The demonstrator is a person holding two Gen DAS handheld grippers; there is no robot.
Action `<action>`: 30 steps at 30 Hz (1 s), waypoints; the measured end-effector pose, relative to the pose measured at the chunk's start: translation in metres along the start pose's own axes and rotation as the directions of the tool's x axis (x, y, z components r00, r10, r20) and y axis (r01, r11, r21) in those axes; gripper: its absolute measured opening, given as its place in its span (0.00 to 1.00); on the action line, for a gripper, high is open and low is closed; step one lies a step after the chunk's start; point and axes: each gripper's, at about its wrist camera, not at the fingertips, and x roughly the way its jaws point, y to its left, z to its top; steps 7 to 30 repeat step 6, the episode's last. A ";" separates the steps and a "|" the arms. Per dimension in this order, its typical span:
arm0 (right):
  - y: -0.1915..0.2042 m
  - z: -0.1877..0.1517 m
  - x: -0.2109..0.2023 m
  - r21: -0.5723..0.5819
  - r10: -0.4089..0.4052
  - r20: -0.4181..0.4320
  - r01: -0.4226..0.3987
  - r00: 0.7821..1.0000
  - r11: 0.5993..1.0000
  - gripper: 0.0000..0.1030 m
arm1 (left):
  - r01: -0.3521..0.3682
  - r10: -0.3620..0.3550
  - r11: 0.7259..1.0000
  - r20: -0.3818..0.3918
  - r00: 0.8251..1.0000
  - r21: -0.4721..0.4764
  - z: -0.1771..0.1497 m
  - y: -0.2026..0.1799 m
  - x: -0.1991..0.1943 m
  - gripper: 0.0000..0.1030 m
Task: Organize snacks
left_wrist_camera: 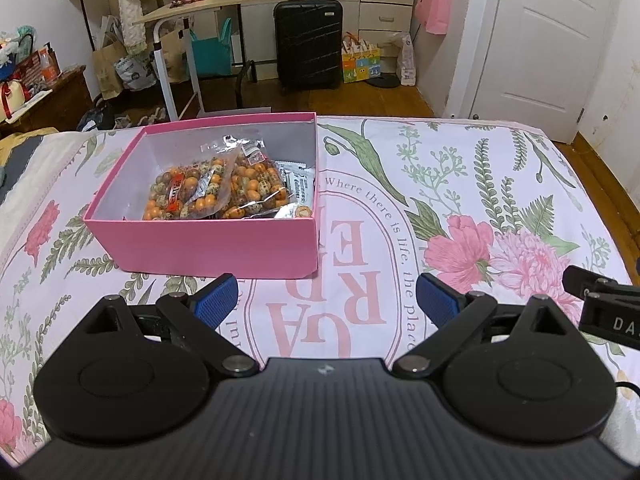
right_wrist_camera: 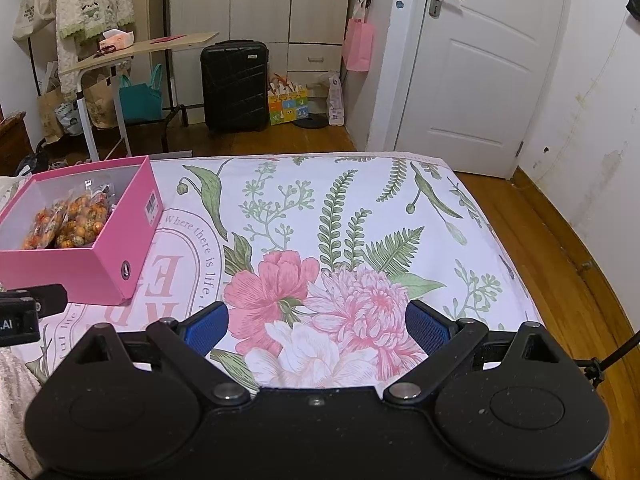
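A pink box point(left_wrist_camera: 208, 246) stands on the floral bedsheet and holds clear bags of orange and speckled snack balls point(left_wrist_camera: 192, 190) and white sachets point(left_wrist_camera: 298, 184). The box also shows at the left of the right wrist view point(right_wrist_camera: 96, 268), with the snack bags point(right_wrist_camera: 68, 224) inside. My left gripper point(left_wrist_camera: 326, 300) is open and empty, just in front of the box's near wall. My right gripper point(right_wrist_camera: 316, 326) is open and empty over the sheet's pink flowers, to the right of the box.
The floral sheet point(left_wrist_camera: 460, 200) covers the bed; its far edge drops to a wooden floor point(right_wrist_camera: 540, 232). Beyond stand a black suitcase point(left_wrist_camera: 308, 44), a small side table point(left_wrist_camera: 216, 4), bags and a white door point(right_wrist_camera: 484, 68). The right gripper's edge shows in the left wrist view point(left_wrist_camera: 600, 308).
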 end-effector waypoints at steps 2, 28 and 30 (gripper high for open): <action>0.000 0.000 0.000 0.000 -0.001 0.000 0.001 1.000 1.000 0.94 | -0.005 0.005 1.000 0.002 1.000 0.003 0.000 0.000 0.000 0.94; 0.000 0.000 0.001 -0.003 -0.001 -0.002 0.001 1.000 1.000 0.94 | -0.004 0.005 1.000 -0.002 1.000 0.010 0.000 -0.001 0.000 0.94; 0.000 0.000 0.001 -0.003 -0.001 -0.002 0.001 1.000 1.000 0.94 | -0.004 0.005 1.000 -0.002 1.000 0.010 0.000 -0.001 0.000 0.94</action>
